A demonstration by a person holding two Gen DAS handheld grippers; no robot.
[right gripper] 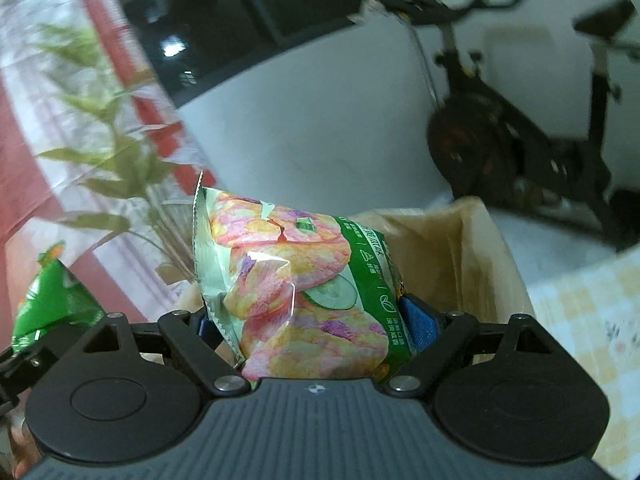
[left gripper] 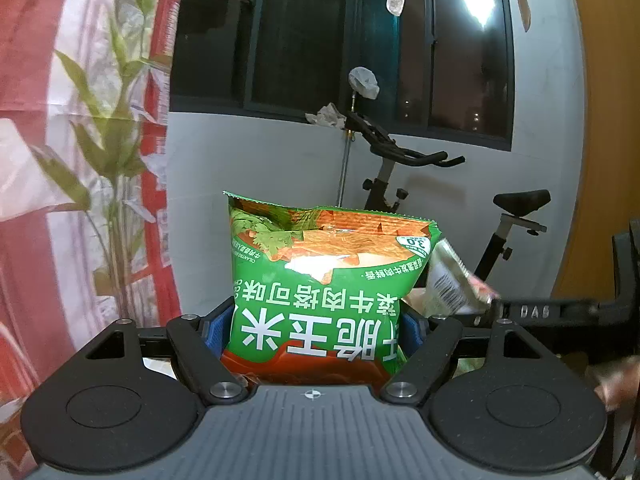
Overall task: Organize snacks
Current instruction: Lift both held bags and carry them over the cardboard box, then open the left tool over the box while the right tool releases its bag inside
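The chip bag (left gripper: 320, 292) sits between the left gripper's (left gripper: 316, 330) fingers, the cracker bag (right gripper: 304, 292) between the right gripper's (right gripper: 316, 330). Behind it, seemingly below, a box (right gripper: 472, 248); the bike (left gripper: 420, 176) beyond.

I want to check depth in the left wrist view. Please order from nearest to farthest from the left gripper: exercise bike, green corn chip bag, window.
1. green corn chip bag, held between its fingers.
2. exercise bike, behind, to the right.
3. window, on the back wall, above.

The green chip bag (left gripper: 320, 280) hides most of both blue pads (left gripper: 214, 334) of the left gripper (left gripper: 314, 332). In the right wrist view the exercise bike (right gripper: 520, 132) is blurred, and the pastel snack bag (right gripper: 296, 288) covers part of the brown paper bag (right gripper: 460, 248).
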